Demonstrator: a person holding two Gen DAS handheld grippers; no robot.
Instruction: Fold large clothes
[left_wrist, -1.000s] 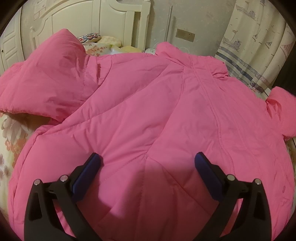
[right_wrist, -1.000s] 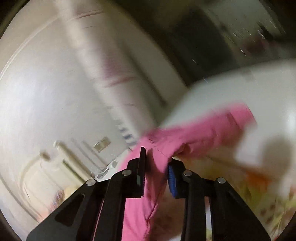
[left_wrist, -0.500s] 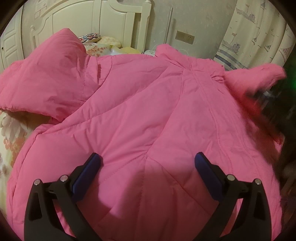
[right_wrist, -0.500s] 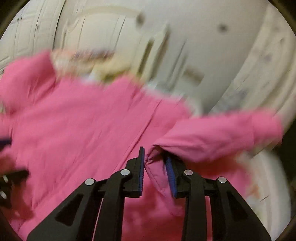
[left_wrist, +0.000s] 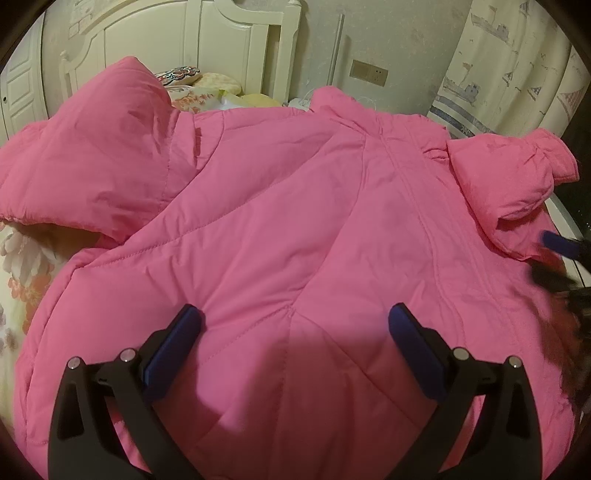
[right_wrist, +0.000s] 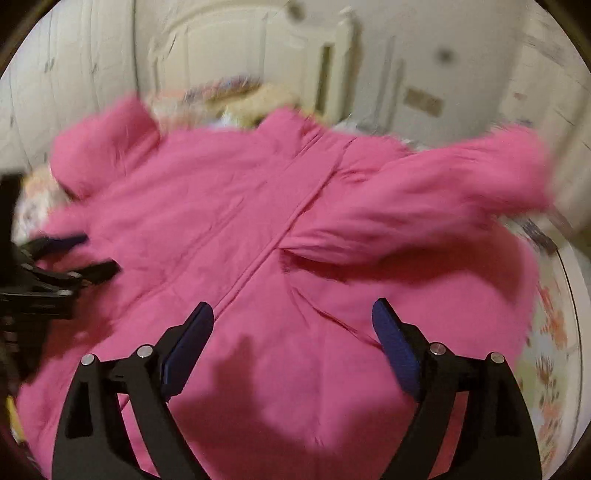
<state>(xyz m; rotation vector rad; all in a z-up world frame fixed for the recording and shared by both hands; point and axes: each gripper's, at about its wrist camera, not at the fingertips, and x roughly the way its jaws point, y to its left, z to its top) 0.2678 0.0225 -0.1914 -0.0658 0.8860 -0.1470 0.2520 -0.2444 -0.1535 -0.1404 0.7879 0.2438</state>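
While opening, right hand-held gripper (right_wrist: 291, 325) hovers above pink jacket (right_wrist: 280, 221).

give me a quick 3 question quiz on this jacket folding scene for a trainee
1. True or false: the right gripper is clamped on the right sleeve.
2. Which colour is the puffer jacket? A green, B pink, C white.
3. What does the jacket lie on?

Key
1. False. Its jaws are opening and nothing is between them; the sleeve lies folded across the jacket.
2. B.
3. A bed with a floral sheet, under a white headboard. The left gripper hovers open over the jacket's lower part.
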